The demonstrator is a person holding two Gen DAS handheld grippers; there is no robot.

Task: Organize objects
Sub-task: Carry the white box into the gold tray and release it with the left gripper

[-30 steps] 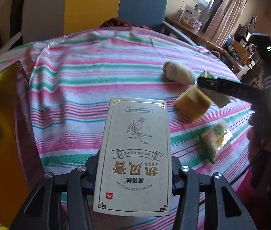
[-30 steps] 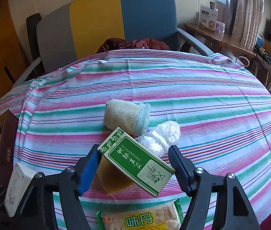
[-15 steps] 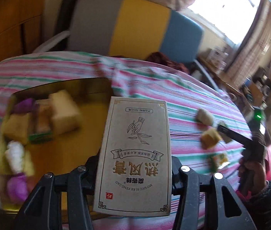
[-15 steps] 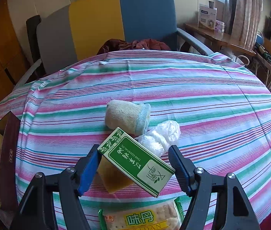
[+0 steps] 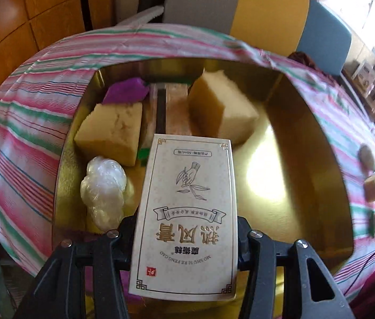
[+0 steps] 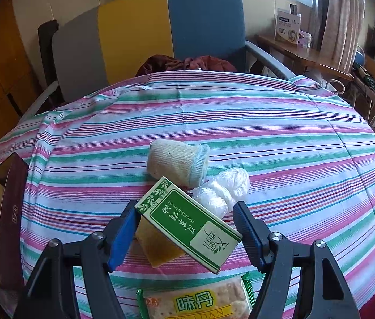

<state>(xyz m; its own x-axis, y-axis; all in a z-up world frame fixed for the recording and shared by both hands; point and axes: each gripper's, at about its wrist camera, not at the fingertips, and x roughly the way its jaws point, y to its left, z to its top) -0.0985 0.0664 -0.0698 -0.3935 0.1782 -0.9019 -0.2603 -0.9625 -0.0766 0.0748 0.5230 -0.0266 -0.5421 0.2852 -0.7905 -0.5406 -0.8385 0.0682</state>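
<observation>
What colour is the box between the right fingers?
Green and white box; right wrist view shows it best.

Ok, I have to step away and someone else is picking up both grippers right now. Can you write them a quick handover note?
Left gripper: shut on the cream carton, held over the gold box.
Right gripper: jaws astride the green oil carton, which leans on a yellow sponge; no clear grip visible.
Done: in the box are two sponge blocks, a purple item and a white plastic bundle.
Left: release the cream carton into the box, then move the green carton, sponge, rolled sock, plastic bundle and cracker pack off the striped cloth.
</observation>
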